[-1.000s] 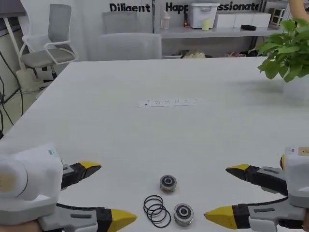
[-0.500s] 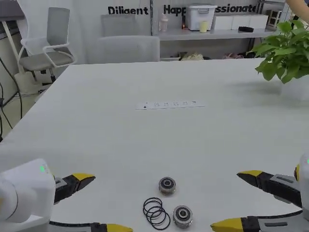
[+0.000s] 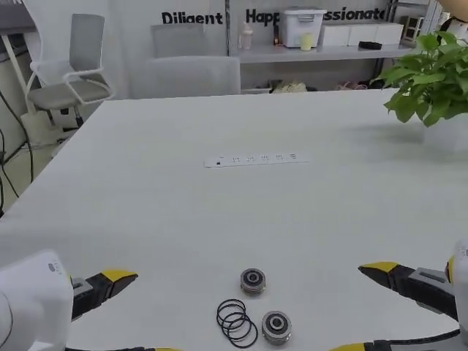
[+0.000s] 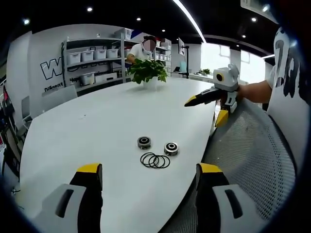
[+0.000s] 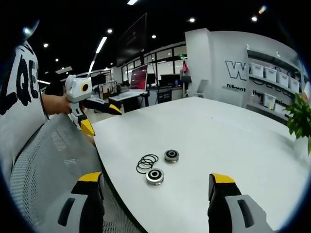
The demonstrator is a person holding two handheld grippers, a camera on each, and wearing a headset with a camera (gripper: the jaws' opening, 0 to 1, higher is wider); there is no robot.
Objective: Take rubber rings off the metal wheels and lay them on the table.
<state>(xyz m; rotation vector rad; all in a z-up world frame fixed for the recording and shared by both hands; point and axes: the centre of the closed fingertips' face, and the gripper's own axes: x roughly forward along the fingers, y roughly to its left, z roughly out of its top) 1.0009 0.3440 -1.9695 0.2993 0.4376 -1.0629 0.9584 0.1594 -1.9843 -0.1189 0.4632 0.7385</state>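
Near the front edge of the table [image 3: 219,117] lay two metal wheels [image 3: 253,279], flat on their sides, with a loose overlapping cluster of black rubber rings [image 3: 236,321] just beside the nearer one. The left gripper [image 4: 149,169] and right gripper [image 5: 155,177] hung wide open and empty, well apart to either side. The rings looked thin, light and stretchy, best pinched on one outer strand, while the wheels seemed hard, heavy and apt to slide.

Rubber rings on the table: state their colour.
The rubber rings are black, seen best in the head view.
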